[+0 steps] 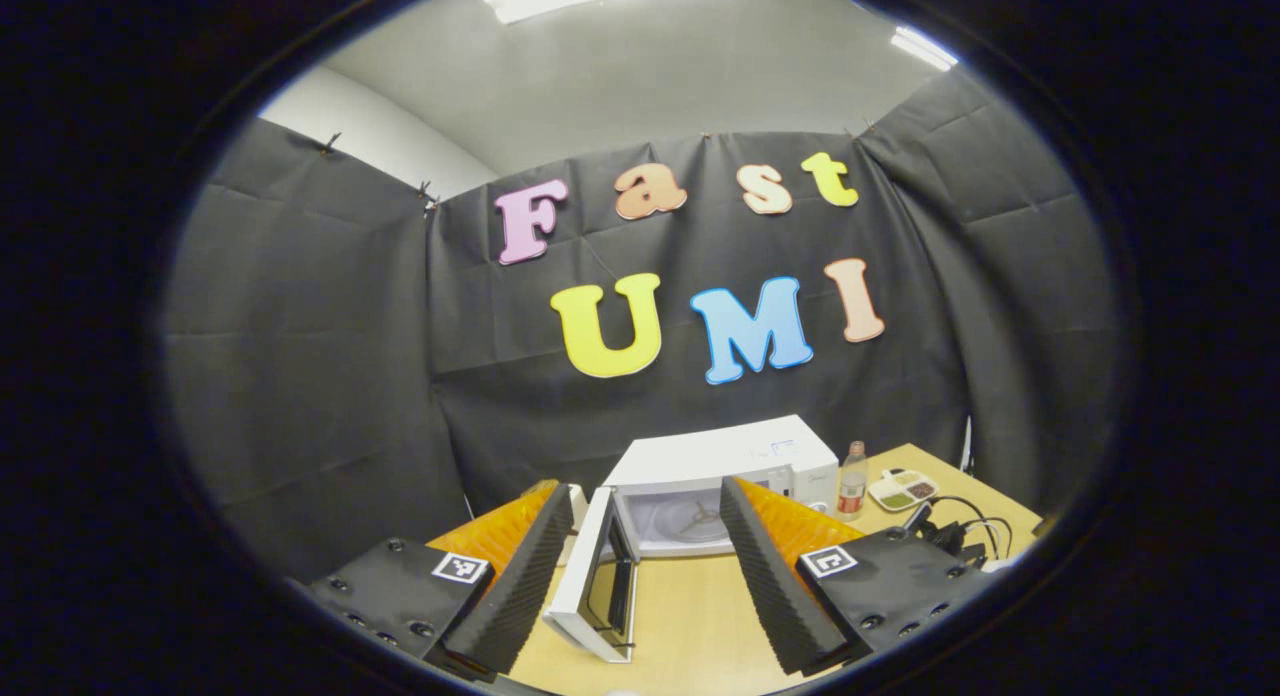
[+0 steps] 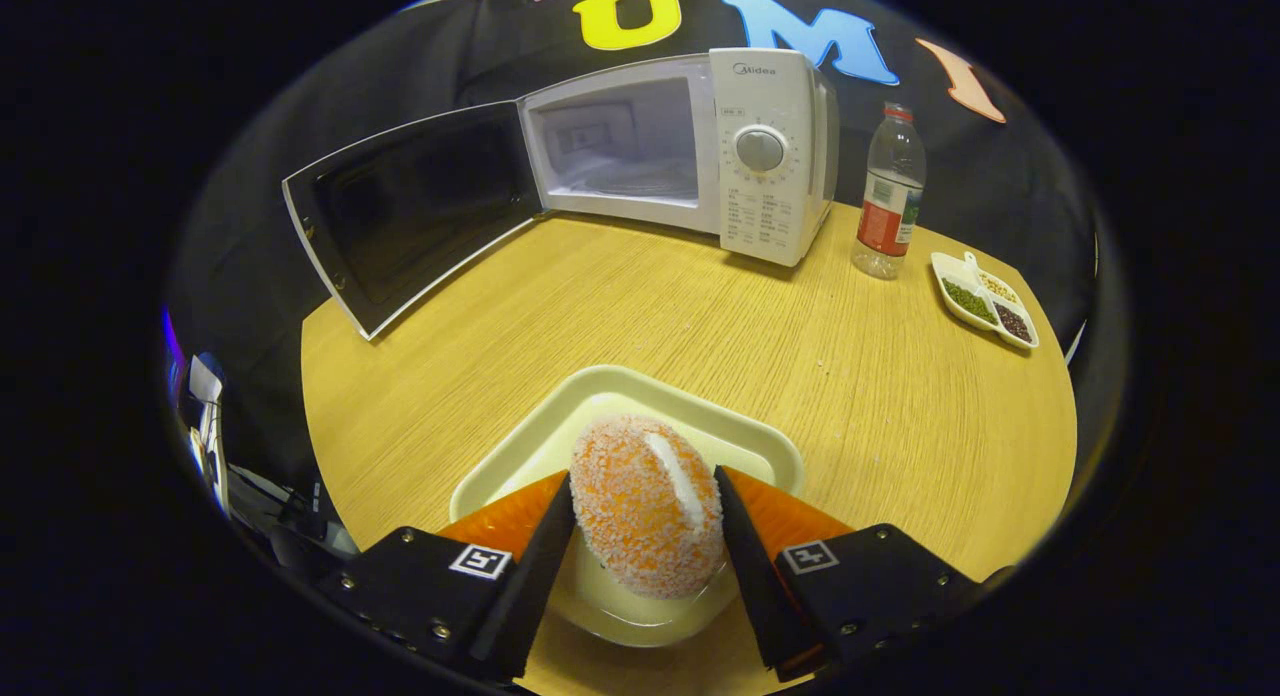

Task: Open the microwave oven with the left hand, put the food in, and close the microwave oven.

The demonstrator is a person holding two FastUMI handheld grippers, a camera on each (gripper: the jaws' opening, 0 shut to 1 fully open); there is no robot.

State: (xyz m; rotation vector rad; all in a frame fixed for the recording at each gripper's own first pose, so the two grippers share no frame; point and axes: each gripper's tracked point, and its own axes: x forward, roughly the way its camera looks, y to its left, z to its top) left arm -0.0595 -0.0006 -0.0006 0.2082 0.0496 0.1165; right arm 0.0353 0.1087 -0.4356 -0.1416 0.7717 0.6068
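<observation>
The white microwave [image 2: 770,156] stands at the back of the round wooden table [image 2: 800,376], its door [image 2: 420,206] swung wide open to the left and its cavity [image 2: 620,136] bare. The food, an orange sugar-crusted bun [image 2: 645,506], sits over a pale square plate [image 2: 600,386] near the front. My right gripper [image 2: 643,476] is shut on the bun, one finger pressed against each side. In the left gripper view the microwave [image 1: 720,456] lies ahead with its door [image 1: 590,586] open toward me. My left gripper [image 1: 645,488] is open, held back from it with nothing between its fingers.
A plastic bottle [image 2: 888,196] stands just right of the microwave. Farther right lies a small divided dish [image 2: 985,298] of beans near the table's edge. In the left gripper view, black cables [image 1: 960,531] lie at the right beside the bottle [image 1: 852,479].
</observation>
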